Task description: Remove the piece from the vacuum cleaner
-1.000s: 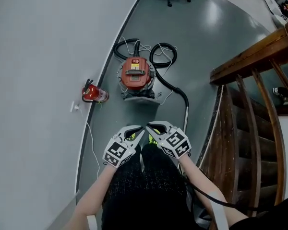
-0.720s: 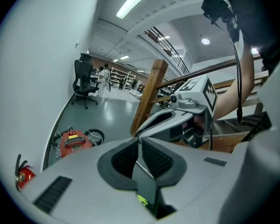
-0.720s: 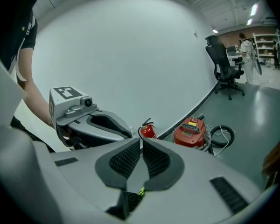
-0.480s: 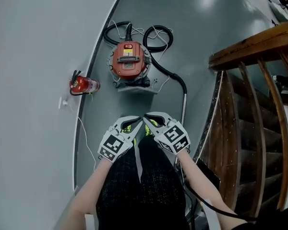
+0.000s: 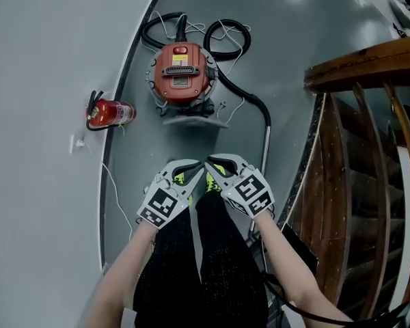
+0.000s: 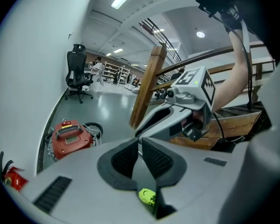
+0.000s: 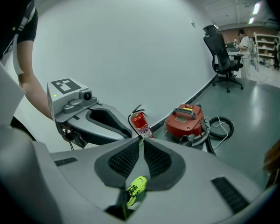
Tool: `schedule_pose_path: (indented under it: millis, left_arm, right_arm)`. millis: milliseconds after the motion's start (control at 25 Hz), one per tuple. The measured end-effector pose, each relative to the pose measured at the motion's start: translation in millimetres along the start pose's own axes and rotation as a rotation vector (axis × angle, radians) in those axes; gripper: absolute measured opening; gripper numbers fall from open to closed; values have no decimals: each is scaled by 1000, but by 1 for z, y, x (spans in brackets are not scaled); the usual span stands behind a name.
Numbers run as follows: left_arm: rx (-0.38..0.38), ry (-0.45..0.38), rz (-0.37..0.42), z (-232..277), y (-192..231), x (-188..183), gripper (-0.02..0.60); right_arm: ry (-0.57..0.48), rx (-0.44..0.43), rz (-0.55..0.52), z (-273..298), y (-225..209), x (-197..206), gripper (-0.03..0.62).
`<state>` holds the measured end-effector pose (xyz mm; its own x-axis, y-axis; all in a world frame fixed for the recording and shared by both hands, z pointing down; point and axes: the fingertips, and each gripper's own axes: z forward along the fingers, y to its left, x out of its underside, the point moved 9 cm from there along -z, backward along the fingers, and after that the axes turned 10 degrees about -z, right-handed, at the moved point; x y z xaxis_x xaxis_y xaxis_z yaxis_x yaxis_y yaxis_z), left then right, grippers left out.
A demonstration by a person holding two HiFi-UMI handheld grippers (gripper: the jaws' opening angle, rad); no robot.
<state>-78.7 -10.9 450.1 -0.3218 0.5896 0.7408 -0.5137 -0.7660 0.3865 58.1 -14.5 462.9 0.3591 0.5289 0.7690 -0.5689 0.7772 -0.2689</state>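
The red vacuum cleaner (image 5: 181, 74) stands on the grey floor by the curved white wall, with a black hose (image 5: 242, 104) looping behind it and running to a metal wand (image 5: 265, 159). It also shows in the left gripper view as the red vacuum cleaner (image 6: 70, 136) and in the right gripper view (image 7: 184, 120). My left gripper (image 5: 197, 168) and right gripper (image 5: 212, 164) hang side by side above my legs, well short of the vacuum, tips nearly touching each other. Both are shut with nothing between the jaws.
A red fire extinguisher (image 5: 109, 111) lies against the wall left of the vacuum. A wooden stair railing (image 5: 369, 60) borders the floor on the right. A thin white cable (image 5: 113, 183) runs along the wall's foot. An office chair (image 6: 77, 78) stands far down the room.
The vacuum and the extinguisher have slid up and left in the head view. Both grippers have sunk a little, still held side by side and shut.
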Motion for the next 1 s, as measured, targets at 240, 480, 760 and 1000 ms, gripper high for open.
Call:
schedule_pose_path:
  millis: [240, 480, 760, 1000]
  left_arm:
    - [-1, 37, 10, 25, 23, 22, 27]
    - [-23, 48, -6, 46, 44, 39, 67]
    - [-64, 64, 7, 62, 71, 55, 127]
    - [-64, 57, -4, 79, 95, 62, 144]
  right_arm:
    - [33, 7, 12, 25, -17, 25, 40]
    - [58, 4, -1, 46, -36, 46, 65]
    - [88, -6, -54, 71, -56, 57, 81]
    - [112, 1, -87, 91, -76, 64, 104]
